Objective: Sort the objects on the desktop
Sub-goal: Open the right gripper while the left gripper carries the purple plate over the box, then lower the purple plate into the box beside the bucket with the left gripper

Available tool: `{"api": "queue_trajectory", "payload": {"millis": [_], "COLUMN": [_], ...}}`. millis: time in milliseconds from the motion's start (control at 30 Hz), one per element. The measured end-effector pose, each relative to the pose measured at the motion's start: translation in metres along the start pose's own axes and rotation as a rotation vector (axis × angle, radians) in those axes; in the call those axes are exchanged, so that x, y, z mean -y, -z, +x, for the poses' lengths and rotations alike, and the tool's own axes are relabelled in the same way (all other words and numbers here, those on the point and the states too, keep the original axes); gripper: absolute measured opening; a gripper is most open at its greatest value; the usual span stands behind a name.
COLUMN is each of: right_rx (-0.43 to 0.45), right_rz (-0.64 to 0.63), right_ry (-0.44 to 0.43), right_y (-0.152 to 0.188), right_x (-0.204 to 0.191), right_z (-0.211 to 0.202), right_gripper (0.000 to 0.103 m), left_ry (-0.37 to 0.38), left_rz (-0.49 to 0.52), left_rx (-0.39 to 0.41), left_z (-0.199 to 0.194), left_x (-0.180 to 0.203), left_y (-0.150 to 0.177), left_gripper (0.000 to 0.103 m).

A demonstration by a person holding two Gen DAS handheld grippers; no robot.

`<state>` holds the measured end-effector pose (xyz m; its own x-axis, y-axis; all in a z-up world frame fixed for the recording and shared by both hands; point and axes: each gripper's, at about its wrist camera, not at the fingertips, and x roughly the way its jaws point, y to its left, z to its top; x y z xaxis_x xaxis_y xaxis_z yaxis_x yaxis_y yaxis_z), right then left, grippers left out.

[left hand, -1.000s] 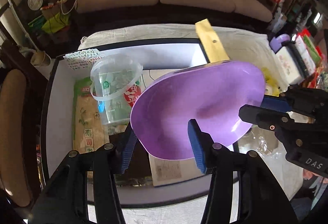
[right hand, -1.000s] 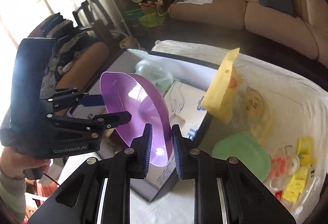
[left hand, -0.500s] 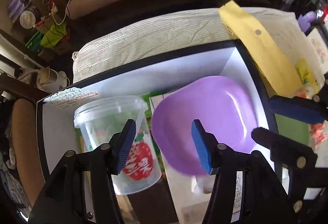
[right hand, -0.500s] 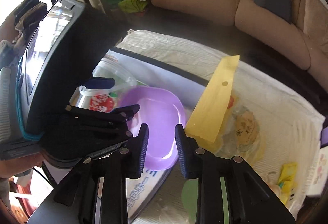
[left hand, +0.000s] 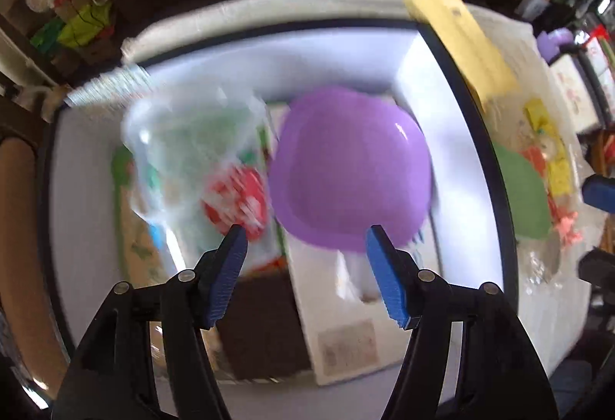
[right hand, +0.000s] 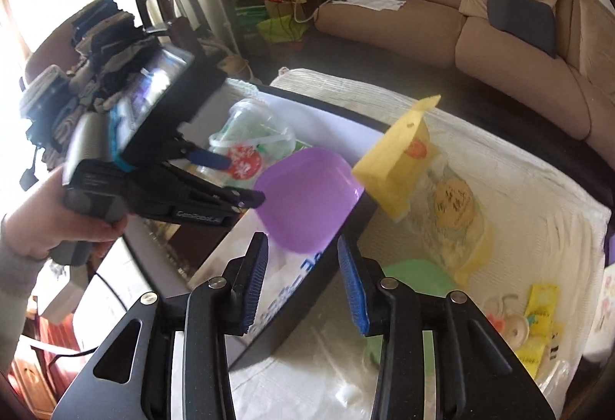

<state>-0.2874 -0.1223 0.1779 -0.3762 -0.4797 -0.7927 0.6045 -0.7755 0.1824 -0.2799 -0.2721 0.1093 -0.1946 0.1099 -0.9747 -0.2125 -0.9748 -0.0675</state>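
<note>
A purple bowl (left hand: 349, 170) (right hand: 307, 197) lies right way up inside the black-rimmed white box (left hand: 461, 74) (right hand: 303, 304), beside a clear plastic bucket (left hand: 192, 158) (right hand: 253, 139) with a red label. My left gripper (left hand: 303, 239) (right hand: 238, 177) hangs over the box, pointing steeply down. Its jaws are opening and nothing is pressed between them; the bowl sits just beyond the tips. My right gripper (right hand: 301, 243) is at the bowl's near rim. Its jaws are opening too, and its pads stand apart from the bowl.
A yellow envelope (left hand: 453, 31) (right hand: 403, 158) leans at the box's right rim. A green plate (left hand: 522, 197) (right hand: 415, 274), yellow packets (right hand: 538, 308) and snack bags lie on the cloth-covered table right of the box. A hand (right hand: 77, 220) holds the left gripper. A sofa runs along the back.
The bowl, held up and tilted by both grippers a second ago, has gone down into the box and been let go. Both grippers have opened wider, and the right one has drawn back.
</note>
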Motion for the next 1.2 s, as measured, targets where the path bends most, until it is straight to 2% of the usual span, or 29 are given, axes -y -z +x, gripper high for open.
{"api": "queue_trajectory", "payload": {"millis": [67, 167, 233, 333, 500, 633, 767, 933, 1000, 1100, 1167, 1200], "right_rx": [0.015, 0.039, 0.048, 0.064, 0.095, 0.112, 0.104, 0.103, 0.101, 0.103, 0.102, 0.099], "right_rz": [0.017, 0.046, 0.067, 0.085, 0.137, 0.184, 0.207, 0.202, 0.190, 0.191, 0.184, 0.179], "right_ry": [-0.014, -0.024, -0.021, 0.011, -0.001, -0.003, 0.006, 0.013, 0.023, 0.006, 0.002, 0.000], "right_y": [0.015, 0.036, 0.049, 0.063, 0.085, 0.099, 0.107, 0.113, 0.113, 0.113, 0.113, 0.114], "right_x": [0.001, 0.007, 0.012, 0.022, 0.036, 0.051, 0.062, 0.064, 0.061, 0.059, 0.055, 0.053], "right_z": [-0.019, -0.044, -0.057, -0.071, -0.085, -0.088, -0.087, -0.090, -0.090, -0.090, -0.089, -0.089], "right_gripper": [0.041, 0.045, 0.046, 0.046, 0.046, 0.046, 0.046, 0.046, 0.046, 0.046, 0.046, 0.046], "left_ry": [0.008, -0.055, -0.059, -0.095, -0.130, -0.057, 0.090, 0.117, 0.099, -0.025, -0.090, -0.102], "left_rz": [0.039, 0.090, 0.092, 0.100, 0.079, -0.038, -0.177, -0.133, -0.105, -0.052, 0.026, 0.103], "left_rx": [-0.041, -0.103, -0.127, -0.144, -0.155, -0.142, -0.134, -0.111, -0.082, -0.005, 0.026, 0.044], "left_z": [0.008, 0.025, 0.033, 0.043, 0.053, 0.052, 0.052, 0.015, -0.005, -0.027, -0.027, -0.028], "left_x": [0.014, 0.031, 0.038, 0.046, 0.052, 0.046, 0.030, 0.031, 0.031, 0.031, 0.034, 0.043], "left_y": [0.008, 0.012, 0.011, 0.006, -0.007, -0.017, -0.022, -0.014, -0.010, -0.014, -0.021, -0.018], "left_gripper": [0.061, 0.061, 0.061, 0.061, 0.061, 0.062, 0.062, 0.064, 0.064, 0.066, 0.066, 0.066]}}
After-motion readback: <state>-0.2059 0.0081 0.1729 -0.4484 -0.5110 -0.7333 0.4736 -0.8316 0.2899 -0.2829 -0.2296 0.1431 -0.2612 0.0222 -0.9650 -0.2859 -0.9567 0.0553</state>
